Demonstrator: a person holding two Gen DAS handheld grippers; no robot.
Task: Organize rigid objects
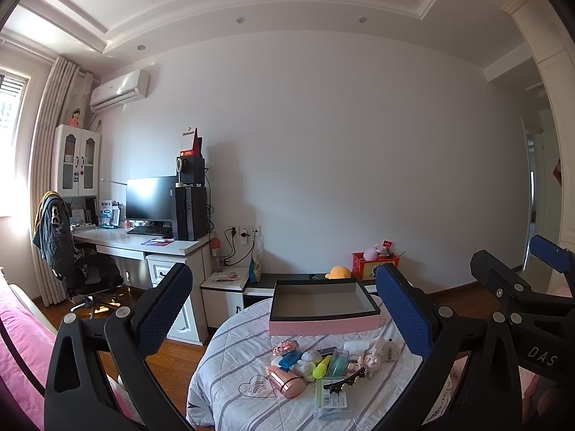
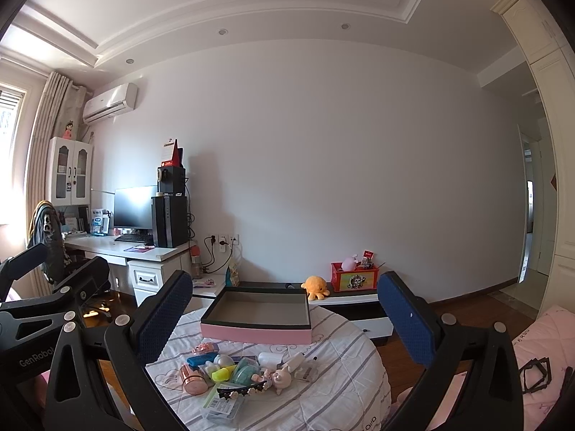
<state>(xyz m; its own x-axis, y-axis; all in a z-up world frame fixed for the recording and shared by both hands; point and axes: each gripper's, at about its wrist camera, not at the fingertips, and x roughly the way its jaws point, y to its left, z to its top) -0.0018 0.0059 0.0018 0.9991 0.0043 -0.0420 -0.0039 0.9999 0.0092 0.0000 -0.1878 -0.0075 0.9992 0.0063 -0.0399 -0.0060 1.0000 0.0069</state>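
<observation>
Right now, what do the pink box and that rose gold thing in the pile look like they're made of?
The pink box looks like rigid cardboard: matte pink walls, dark rim, dull grey lining. The rose gold cylinder looks like metallised plastic or metal, going by its bright highlights; the pictures cannot settle which.

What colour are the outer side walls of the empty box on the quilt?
Pink, with a dark rim and grey inside: box. The right wrist view shows it best.

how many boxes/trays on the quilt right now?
1: the pink box, open and empty, sits at the far side of the quilt, apart from the pile of small items nearer the grippers. A clear flat case lies in the pile; others may be hidden.
</observation>
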